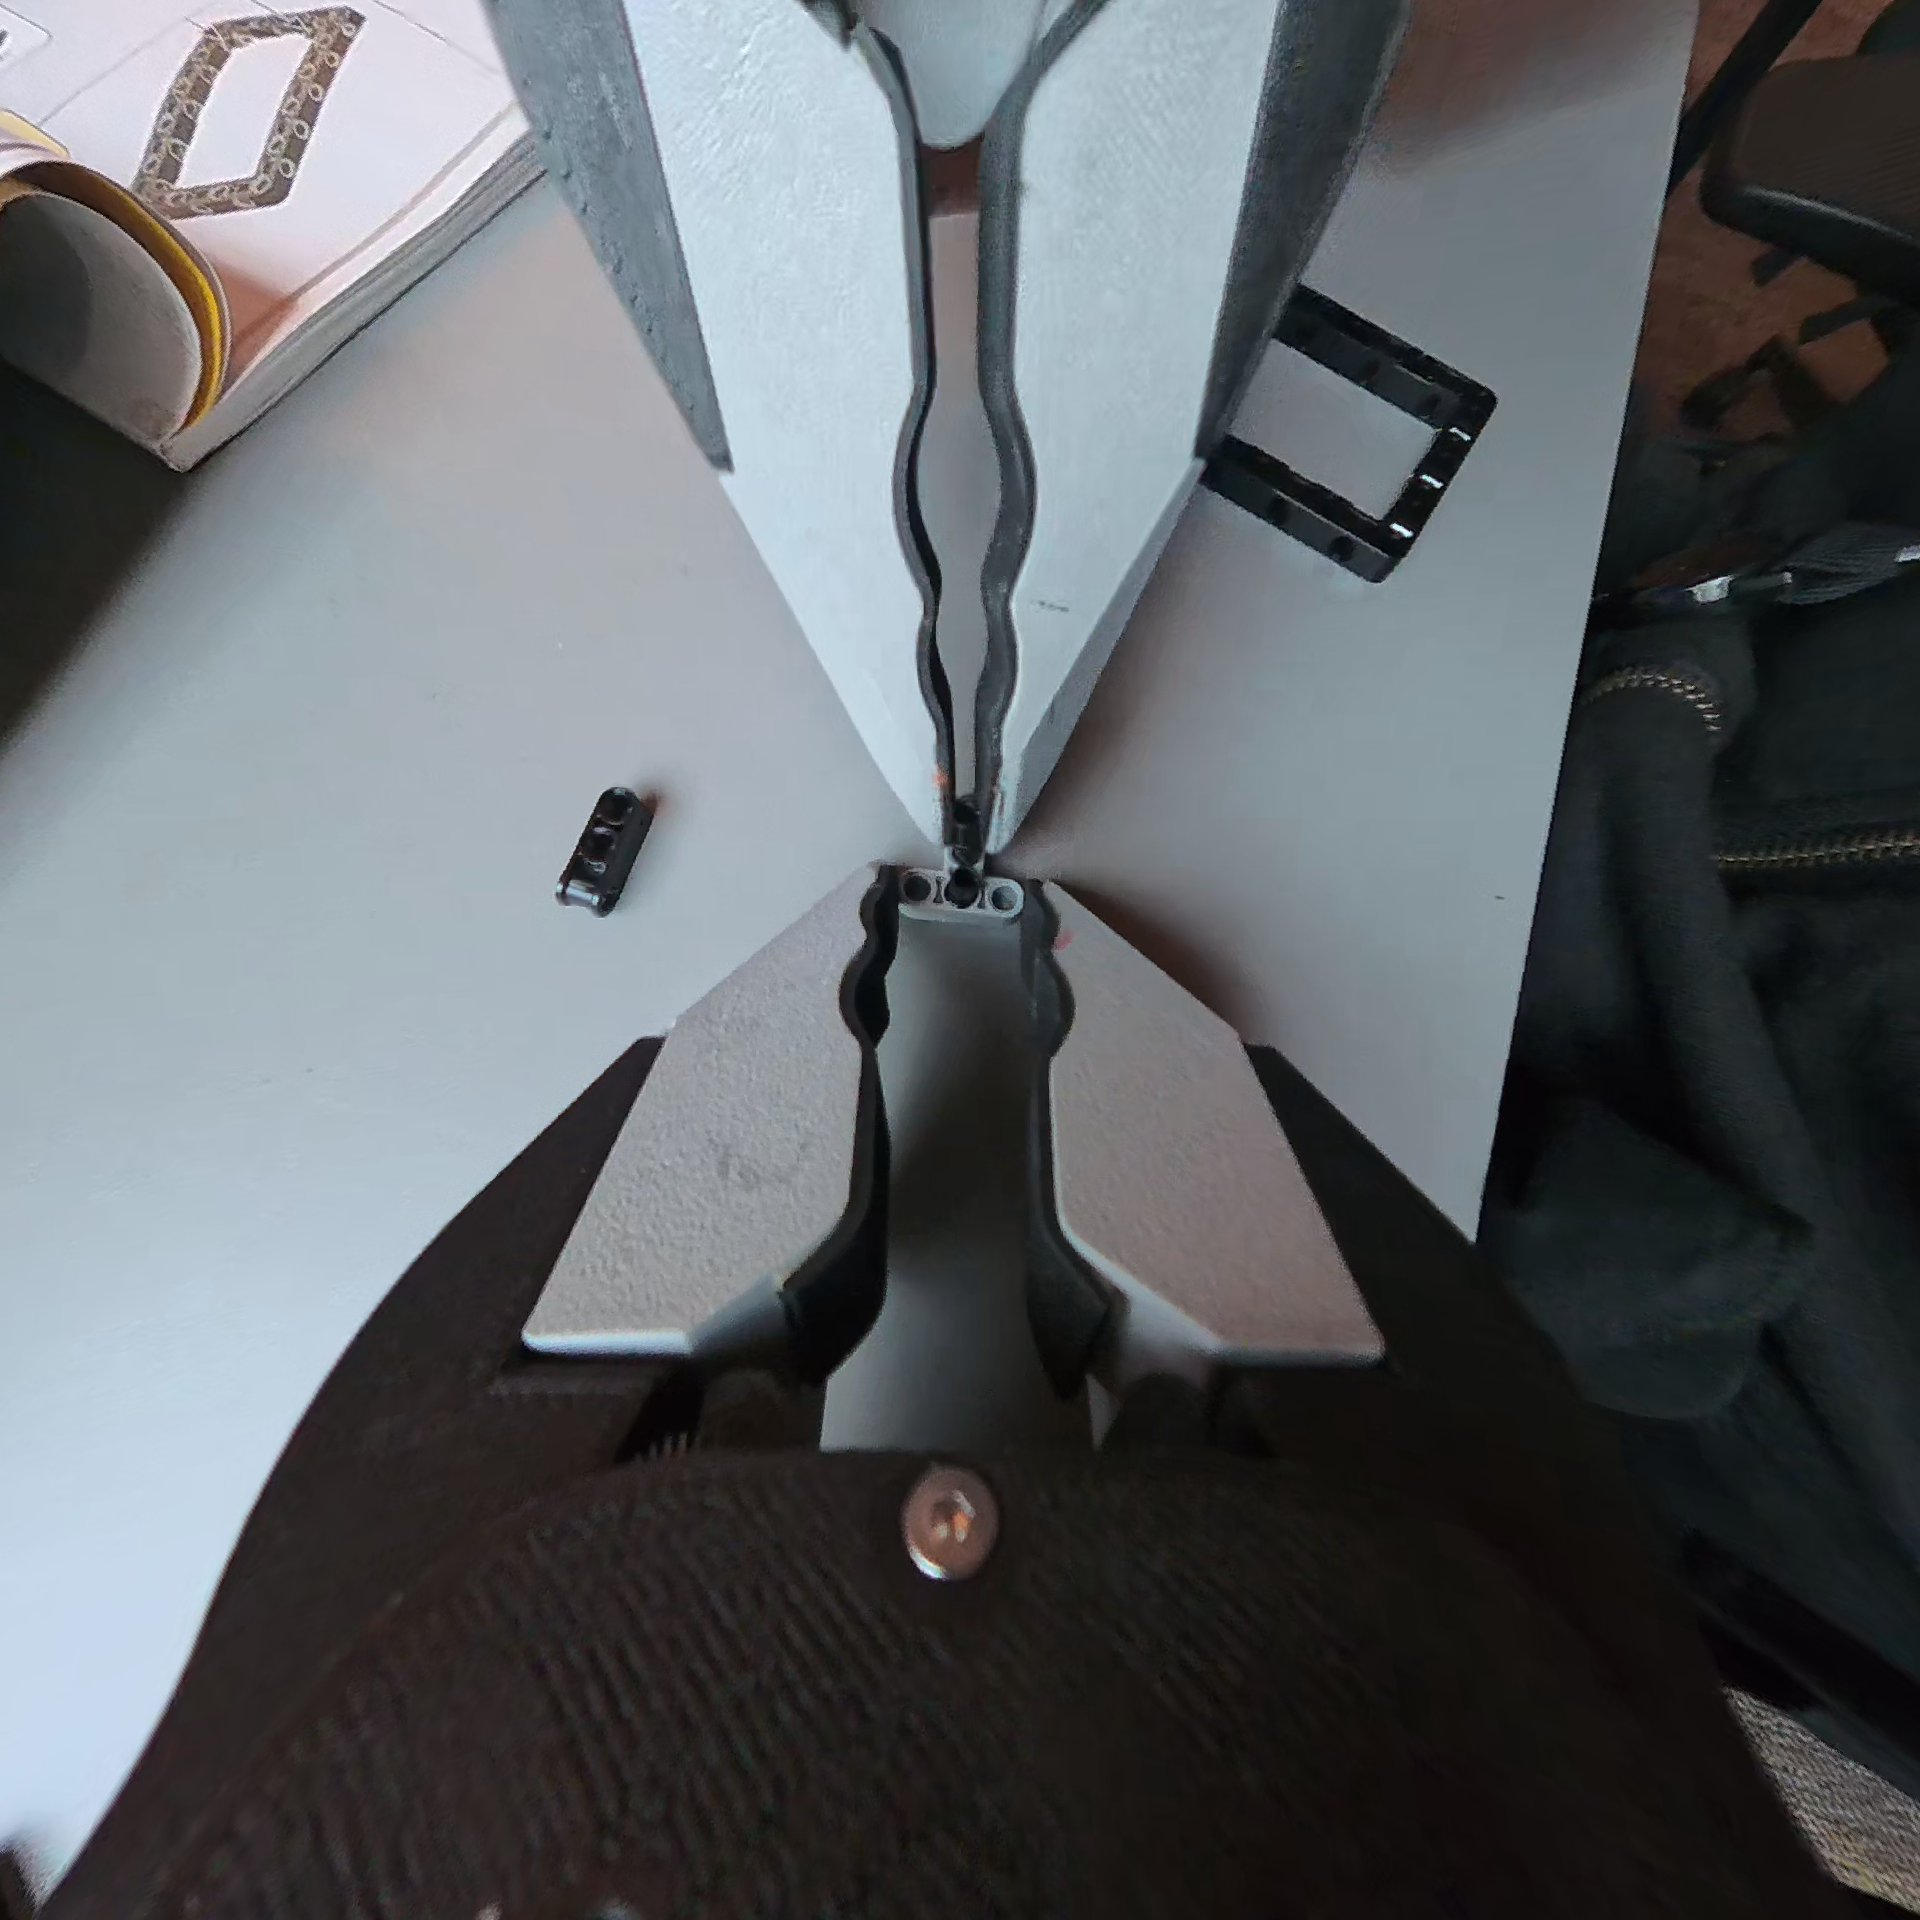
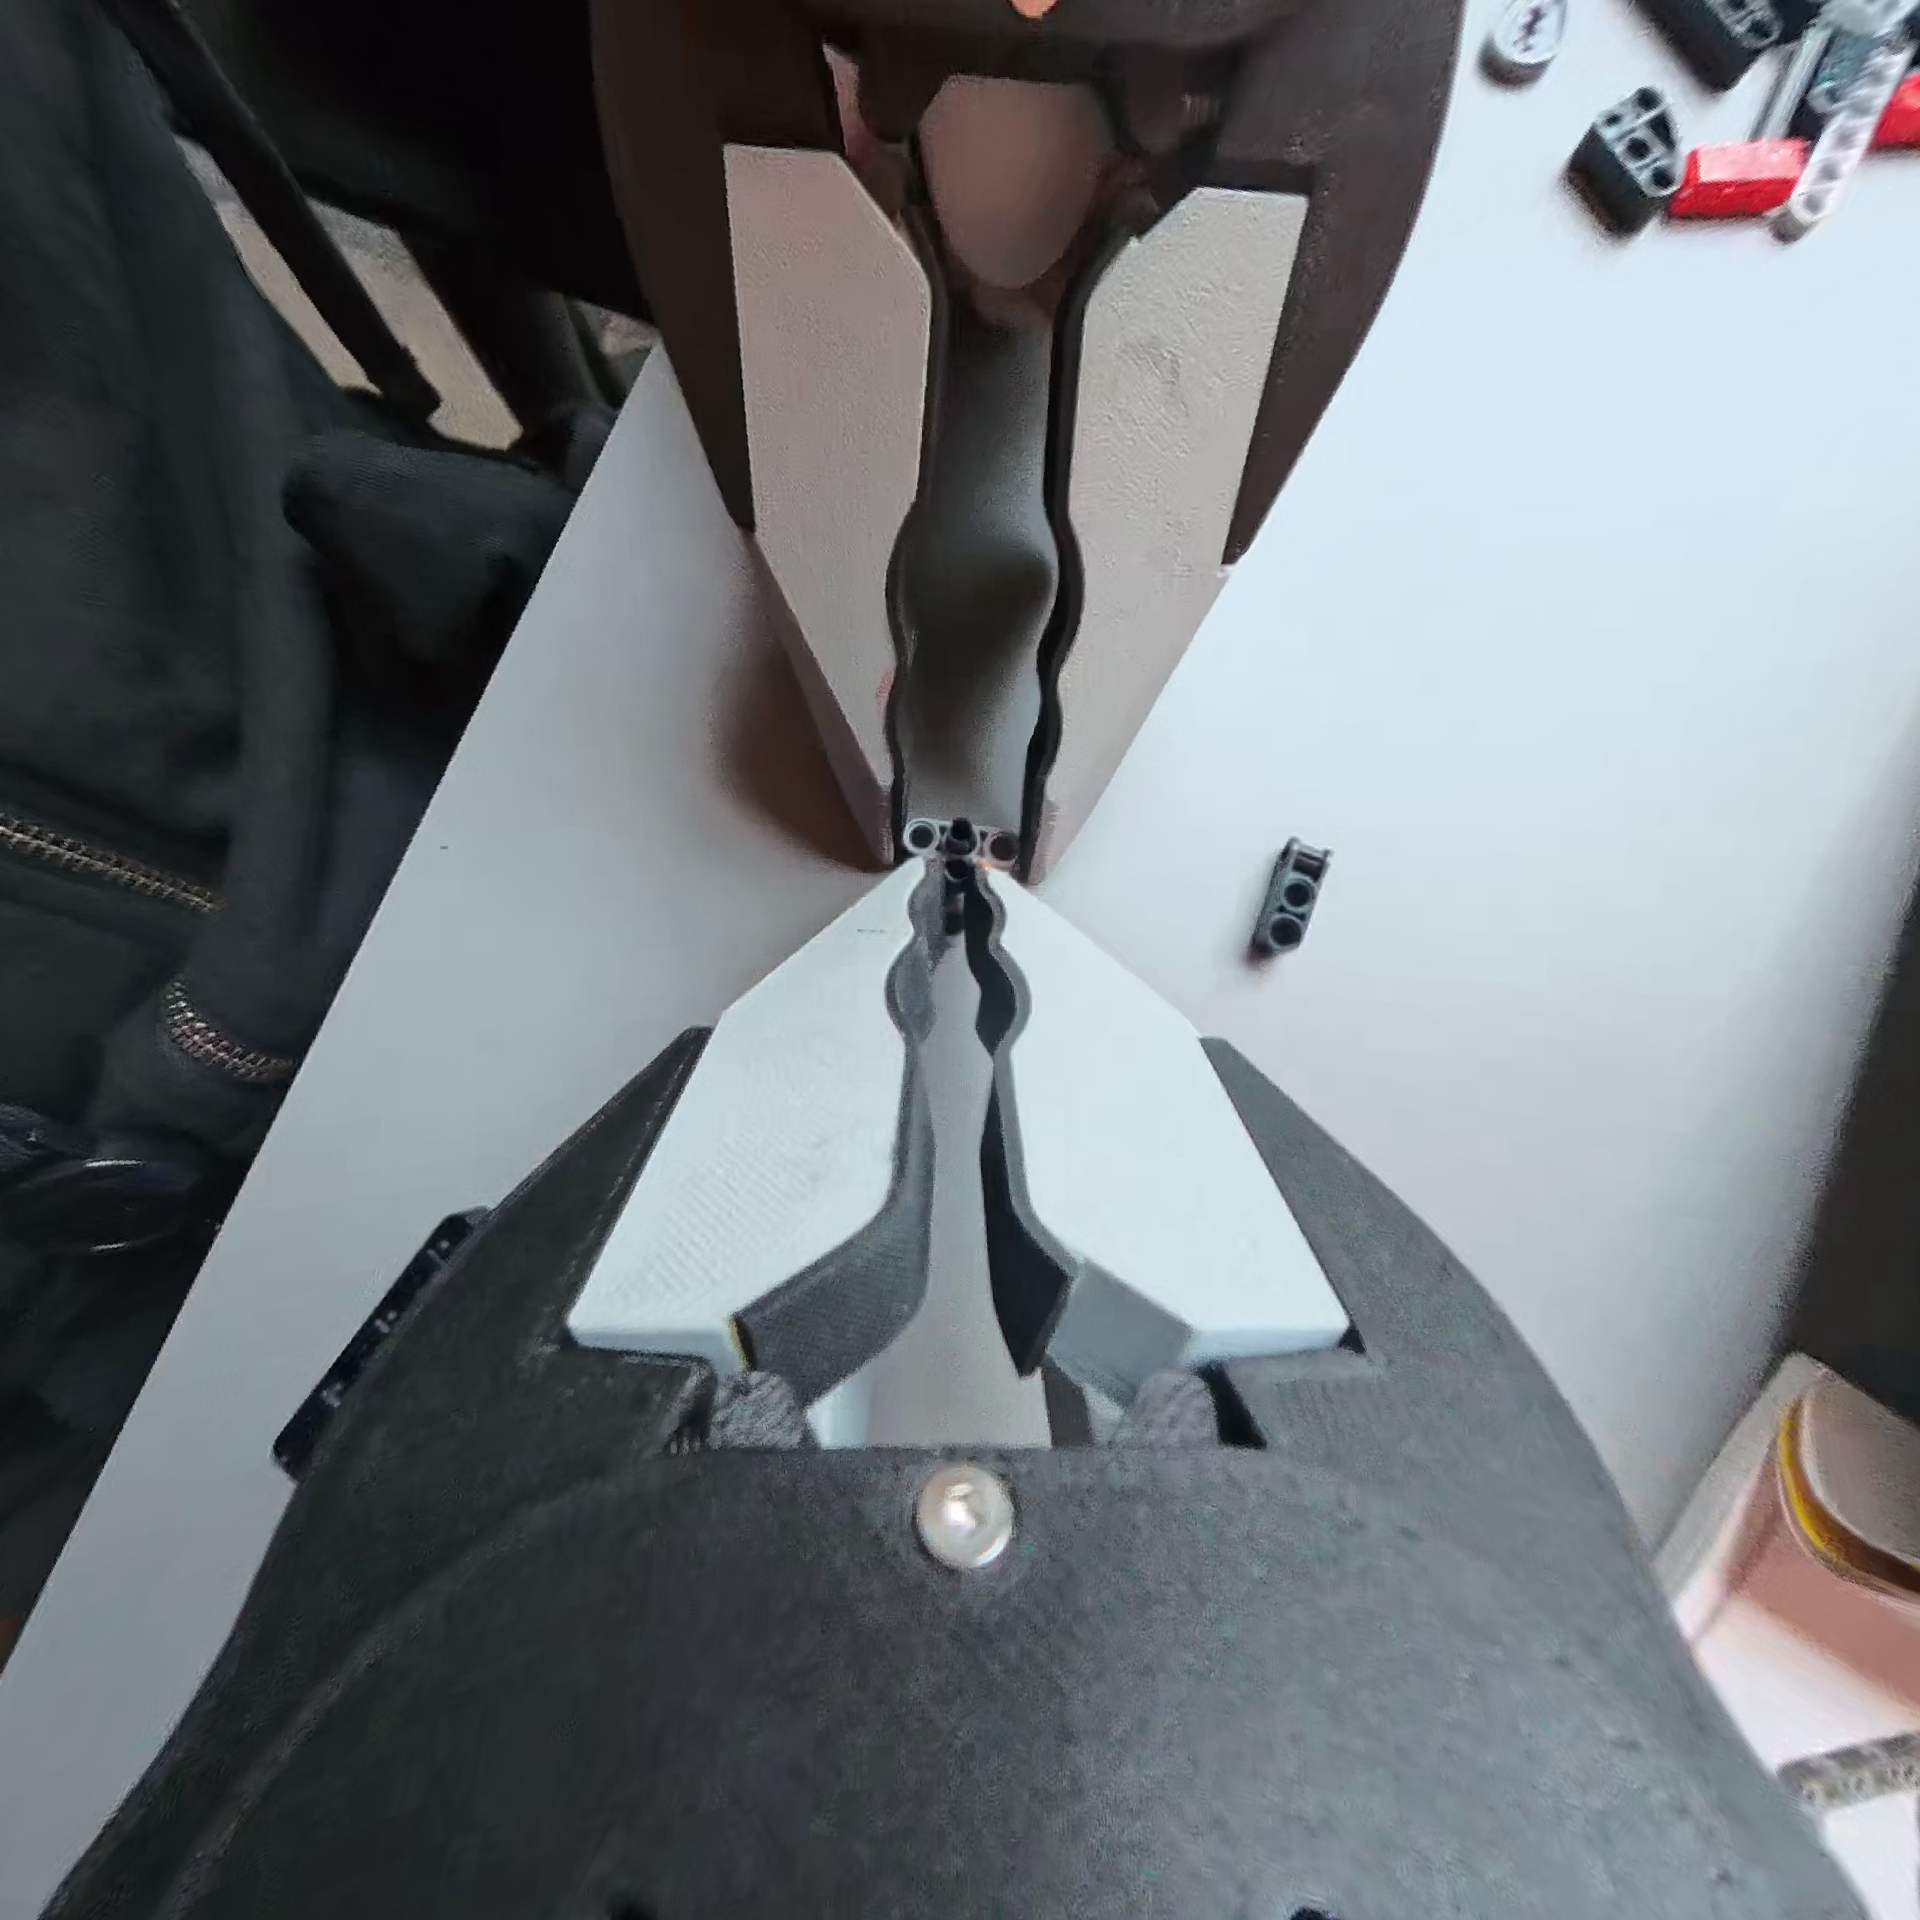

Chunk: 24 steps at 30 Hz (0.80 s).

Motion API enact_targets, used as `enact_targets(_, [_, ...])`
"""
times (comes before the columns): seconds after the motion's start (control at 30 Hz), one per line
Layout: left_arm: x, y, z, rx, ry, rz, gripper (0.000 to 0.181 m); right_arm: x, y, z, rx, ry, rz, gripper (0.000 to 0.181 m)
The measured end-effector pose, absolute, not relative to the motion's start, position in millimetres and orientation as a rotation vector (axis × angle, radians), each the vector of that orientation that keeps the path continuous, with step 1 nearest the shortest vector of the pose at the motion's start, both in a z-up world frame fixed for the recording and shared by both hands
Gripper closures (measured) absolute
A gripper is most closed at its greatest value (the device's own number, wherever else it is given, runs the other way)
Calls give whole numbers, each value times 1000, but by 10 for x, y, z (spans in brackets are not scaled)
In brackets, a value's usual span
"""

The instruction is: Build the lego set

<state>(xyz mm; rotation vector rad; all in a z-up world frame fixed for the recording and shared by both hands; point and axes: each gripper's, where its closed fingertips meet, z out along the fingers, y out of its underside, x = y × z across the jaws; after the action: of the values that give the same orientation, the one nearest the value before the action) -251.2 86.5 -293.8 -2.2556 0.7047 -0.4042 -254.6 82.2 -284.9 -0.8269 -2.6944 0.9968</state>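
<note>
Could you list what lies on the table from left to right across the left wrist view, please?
Open instruction booklet → small black connector piece → grey beam held in the left claw, meeting the right claw with its black pin → black rectangular frame.

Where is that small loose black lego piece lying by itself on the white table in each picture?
Left wrist view: the loose black piece lies left of centre, left of where the two claws meet.
Right wrist view: the same piece lies right of centre, right of the claw tips.
Shared landmark: the small grey beam pinched in the middle of both pictures.
</note>
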Motion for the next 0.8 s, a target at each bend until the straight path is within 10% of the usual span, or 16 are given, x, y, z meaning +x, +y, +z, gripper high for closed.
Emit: enact_targets(0.8, [-2525, 880, -2936, -2261, 678, -412, 160, -2567, 843, -2892, -887, -2672, 923, 179])
